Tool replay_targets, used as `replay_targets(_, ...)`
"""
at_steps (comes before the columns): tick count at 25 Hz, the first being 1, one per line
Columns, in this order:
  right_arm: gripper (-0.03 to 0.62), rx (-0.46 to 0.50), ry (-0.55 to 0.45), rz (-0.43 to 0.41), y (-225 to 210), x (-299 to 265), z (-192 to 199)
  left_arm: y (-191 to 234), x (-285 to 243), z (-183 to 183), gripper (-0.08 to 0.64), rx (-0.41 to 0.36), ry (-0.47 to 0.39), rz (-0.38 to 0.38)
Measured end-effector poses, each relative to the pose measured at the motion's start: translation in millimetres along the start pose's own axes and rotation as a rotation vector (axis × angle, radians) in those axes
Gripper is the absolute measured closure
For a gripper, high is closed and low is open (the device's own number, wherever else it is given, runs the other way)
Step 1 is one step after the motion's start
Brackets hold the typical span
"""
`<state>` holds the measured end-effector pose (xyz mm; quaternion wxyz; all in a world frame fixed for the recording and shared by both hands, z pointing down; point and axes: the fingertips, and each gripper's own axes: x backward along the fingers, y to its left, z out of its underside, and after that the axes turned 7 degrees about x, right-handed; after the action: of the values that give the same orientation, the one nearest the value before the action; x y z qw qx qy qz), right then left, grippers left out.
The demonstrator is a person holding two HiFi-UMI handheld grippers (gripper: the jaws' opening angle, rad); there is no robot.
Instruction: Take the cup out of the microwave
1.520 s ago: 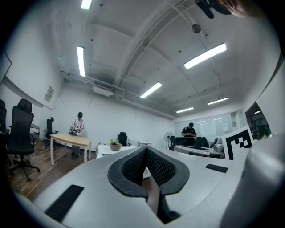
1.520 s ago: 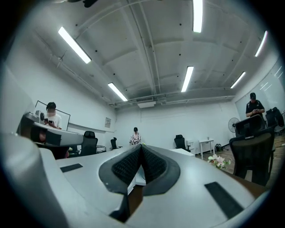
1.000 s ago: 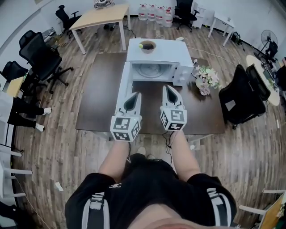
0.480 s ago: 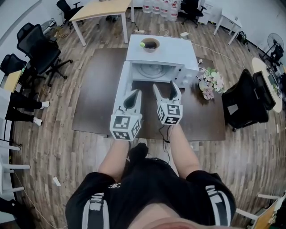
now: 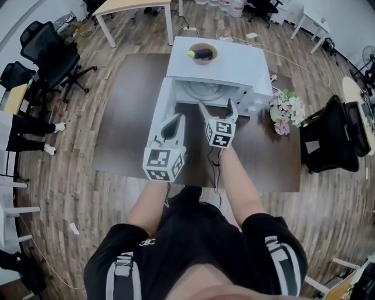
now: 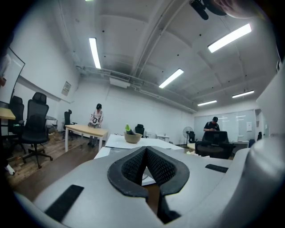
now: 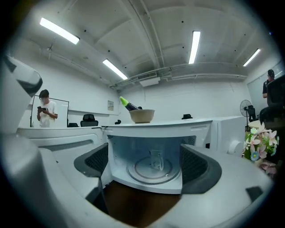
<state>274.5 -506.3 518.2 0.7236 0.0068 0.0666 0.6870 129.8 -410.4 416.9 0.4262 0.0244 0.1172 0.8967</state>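
Nearest the camera, two bare forearms [image 5: 237,184] are seen reaching from a person in black clothing [image 5: 199,246] toward the microwave [image 5: 234,64], which stands on a dark brown surface [image 5: 126,123]. The left tongs [image 5: 177,119] are held in front of the microwave, just beside its open door [image 5: 159,114]. Their pads are pressed together and nothing is gripped between them. The right tongs [image 5: 217,105] are held level at the mouth of the microwave with the jaws spread wide. These jaws have just been opening, and nothing is touched or held by them. The door is swung fully out on the microwave's left side. Through the gap of the right tongs the lit cavity is seen. The cup [image 7: 156,160], a clear glass one with a handle, is found upright on the glass turntable [image 7: 136,171] at the middle of the microwave, well apart from both pads. On top of the microwave a tan bowl [image 7: 141,116] is set, with a dark object tipped in yellow-green [image 7: 126,104] leaning out of it. Just right of the microwave a bunch of pale flowers [image 5: 288,109] is placed on the surface. Farther off, behind and left of the microwave, black office chairs [image 5: 50,53] and a light wooden table [image 5: 135,6] are seen on the plank floor [image 5: 70,187]. Standing people [image 7: 44,111] are made out in the background of both gripper views.
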Motion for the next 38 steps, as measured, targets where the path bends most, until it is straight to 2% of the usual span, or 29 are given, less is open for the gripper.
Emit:
replay_targets(8, 0.106, 0.028, 0.062, 0.022, -24, -79, 39, 15, -48, 10, 0.558, -0.002, 0.014, -0.018)
replay_targets(13, 0.106, 0.0, 0.094, 0.026, -41, -122, 66, 24, -73, 14, 0.558, -0.023, 0.028, -0.033)
replay_targets(17, 0.107, 0.002, 0.137, -0.004, -42, -150, 81, 28, -88, 17, 0.558, -0.039, 0.046, -0.04)
replay_targets(24, 0.109, 0.041, 0.187, -0.012, -39, -175, 103, 30, -98, 19, 0.558, -0.069, 0.076, -0.039)
replay_targets(31, 0.11, 0.09, 0.151, -0.008, -31, -191, 105, 33, -98, 27, 0.558, -0.074, 0.098, -0.05)
replay_targets(34, 0.112, 0.093, 0.168, 0.031, -36, -195, 106, 33, -97, 27, 0.558, -0.083, 0.104, -0.053)
replay_targets(38, 0.112, 0.013, 0.213, 0.118, -60, -207, 102, 34, -97, 32, 0.558, -0.082, 0.122, -0.057)
